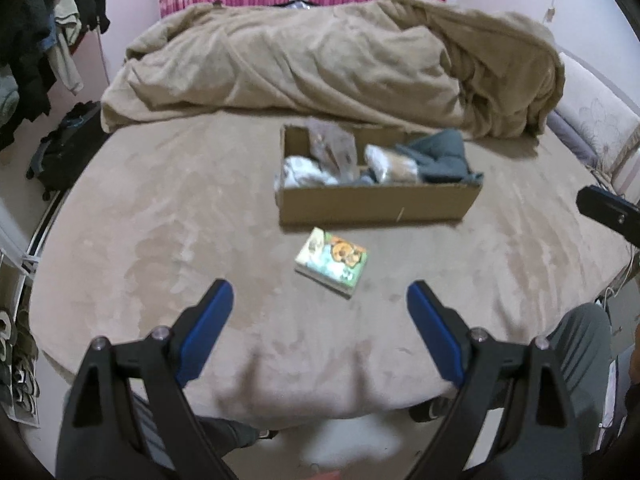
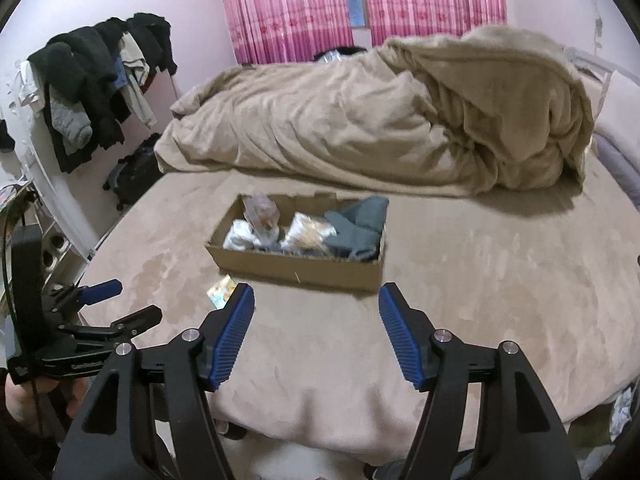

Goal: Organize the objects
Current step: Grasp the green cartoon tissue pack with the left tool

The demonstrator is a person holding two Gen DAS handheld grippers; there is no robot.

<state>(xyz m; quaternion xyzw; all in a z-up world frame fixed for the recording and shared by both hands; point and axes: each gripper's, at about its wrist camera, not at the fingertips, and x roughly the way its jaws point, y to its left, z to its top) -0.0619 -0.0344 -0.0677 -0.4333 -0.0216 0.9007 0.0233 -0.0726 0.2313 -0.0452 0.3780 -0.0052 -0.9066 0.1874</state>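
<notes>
Left wrist view: left tongs point(image 1: 320, 312) spread wide, empty, above bed point(image 1: 160, 240). Small picture box point(image 1: 331, 261) lay on bed, just before cardboard box point(image 1: 372, 202) filled with cloth items.

Right wrist view: right tongs point(image 2: 316, 312) released, empty; cardboard box point(image 2: 296, 268) ahead; picture box point(image 2: 221, 293) partly hidden behind left finger.

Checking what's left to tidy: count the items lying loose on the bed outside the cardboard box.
1. A small colourful pack lies on the bed cover just in front of the cardboard box, between the open left gripper and the box. Nothing else loose shows.
</notes>
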